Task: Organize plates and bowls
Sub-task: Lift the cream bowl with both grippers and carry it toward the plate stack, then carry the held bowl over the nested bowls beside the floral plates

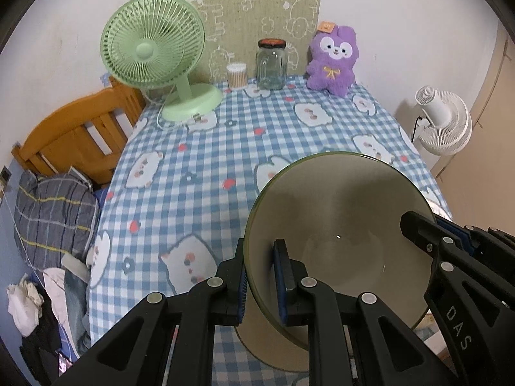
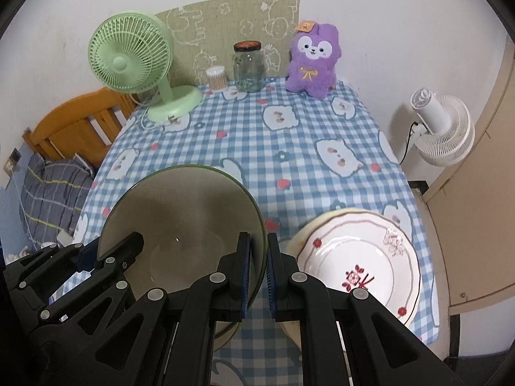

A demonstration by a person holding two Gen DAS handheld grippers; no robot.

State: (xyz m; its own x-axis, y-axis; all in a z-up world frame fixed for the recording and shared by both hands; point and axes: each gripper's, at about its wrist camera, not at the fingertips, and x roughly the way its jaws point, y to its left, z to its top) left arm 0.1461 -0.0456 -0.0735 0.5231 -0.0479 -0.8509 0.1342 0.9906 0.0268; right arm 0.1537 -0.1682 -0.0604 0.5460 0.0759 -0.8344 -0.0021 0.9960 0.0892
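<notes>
Both jaws pinch the olive bowl's point(image 1: 338, 225) rim; only right wrist shows floral plate point(image 2: 357, 257).

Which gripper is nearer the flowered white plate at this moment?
Right. The right gripper clamps the olive bowl's rim on the side next to the flowered plate. The left gripper clamps the opposite rim, with the bowl between it and the plate.
</notes>
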